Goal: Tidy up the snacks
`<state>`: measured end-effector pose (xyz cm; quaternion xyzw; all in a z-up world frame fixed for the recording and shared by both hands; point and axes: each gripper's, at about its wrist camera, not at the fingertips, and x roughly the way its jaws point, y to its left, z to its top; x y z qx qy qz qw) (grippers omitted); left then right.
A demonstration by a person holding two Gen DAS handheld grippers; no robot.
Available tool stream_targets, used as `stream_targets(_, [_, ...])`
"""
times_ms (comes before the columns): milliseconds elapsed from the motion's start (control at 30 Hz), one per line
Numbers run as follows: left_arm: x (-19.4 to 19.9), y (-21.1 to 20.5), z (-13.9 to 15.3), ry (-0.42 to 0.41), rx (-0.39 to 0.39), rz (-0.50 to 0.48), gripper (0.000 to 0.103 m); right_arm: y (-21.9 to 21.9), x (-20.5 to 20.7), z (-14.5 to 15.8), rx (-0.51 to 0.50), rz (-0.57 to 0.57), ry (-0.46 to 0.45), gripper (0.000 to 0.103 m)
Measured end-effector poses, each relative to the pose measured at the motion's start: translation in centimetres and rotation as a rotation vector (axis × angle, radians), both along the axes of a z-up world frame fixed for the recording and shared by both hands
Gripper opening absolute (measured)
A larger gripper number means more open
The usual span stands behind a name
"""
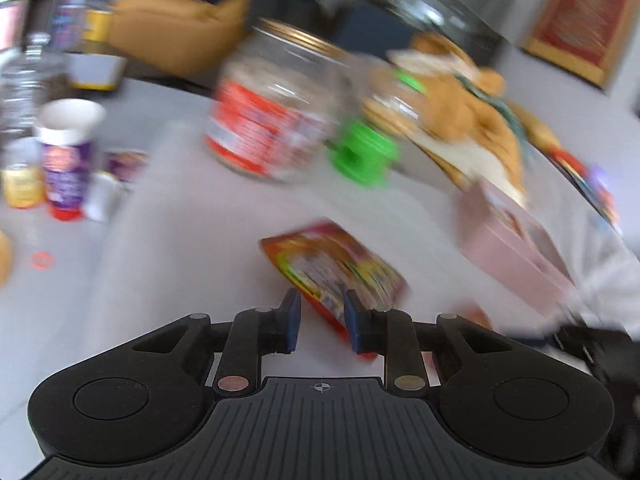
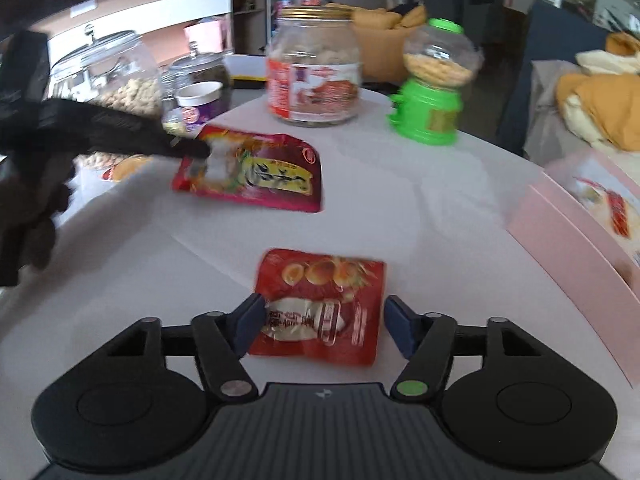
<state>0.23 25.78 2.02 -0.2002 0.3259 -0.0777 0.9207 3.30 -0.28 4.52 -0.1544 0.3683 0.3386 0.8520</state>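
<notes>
Sorting seems barely begun: both red packets are still mid-tabletop. The left gripper (image 1: 320, 320) pinches the maroon snack packet (image 2: 256, 168) by one end; the right gripper (image 2: 320, 326) stands open astride the egg-picture packet (image 2: 320, 304) (its print is Chinese, too blurred to read).

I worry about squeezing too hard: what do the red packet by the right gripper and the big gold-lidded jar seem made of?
Red packet: looks like thin glossy plastic film, with sheen, crinkles and a see-through window. Big jar: clear, rigid walls showing its contents, plastic or glass, unclear which; its lid looks like gold metal.
</notes>
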Motion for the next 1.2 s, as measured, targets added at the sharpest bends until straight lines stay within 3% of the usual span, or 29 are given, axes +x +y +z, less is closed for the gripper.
stream_targets(100, [-0.6,-1.6,0.1,0.01,0.044,-0.091,0.027,-1.7,0.4,-0.5,-0.006,-0.049,-0.004,0.081])
stream_targets(167, [-1.2,-2.0,0.6,-0.004,0.078,-0.075,0.027,-2.8,0.5,-0.8,-0.021,-0.085,-0.031,0.085])
stream_targets(233, [-2.1,-1.8,1.5,-0.064,0.117,-0.003,0.027,-3.7,0.6,-1.2,-0.062,-0.127,-0.069,0.087])
stream_targets(300, [-3.1,-1.4,2.8,-0.152,0.174,0.111,0.027,-5.0,0.6,-1.8,-0.062,-0.166,-0.111,0.095])
stream_targets(367, [-2.8,-0.7,3.6,-0.204,0.182,0.178,0.027,-6.3,1.1,-2.1,-0.013,-0.192,-0.077,0.096])
stream_targets(467, [0.7,-0.3,2.9,-0.125,0.151,0.146,0.028,-7.5,2.0,-2.4,0.055,-0.213,-0.003,0.098])
stream_targets(600, [5.3,-0.7,-0.2,-0.023,0.095,0.118,0.028,-7.3,1.7,-2.5,0.045,-0.218,-0.022,0.098])
stream_targets(700, [6.7,-1.7,-1.8,-0.01,0.079,0.131,0.028,-7.6,1.6,-2.5,0.055,-0.223,-0.018,0.098])
stream_targets(833, [4.6,-4.2,-2.1,-0.032,0.054,0.048,0.028,-7.9,1.6,-2.5,0.064,-0.229,-0.015,0.098])
stream_targets(967, [1.4,-6.4,-2.5,-0.037,0.039,0.07,0.028,-7.9,1.6,-2.4,0.062,-0.225,-0.012,0.098])
stream_targets(1200, [-0.6,-8.2,-2.4,-0.074,0.147,0.089,0.028,-8.2,1.6,-2.2,0.058,-0.252,-0.015,0.098])
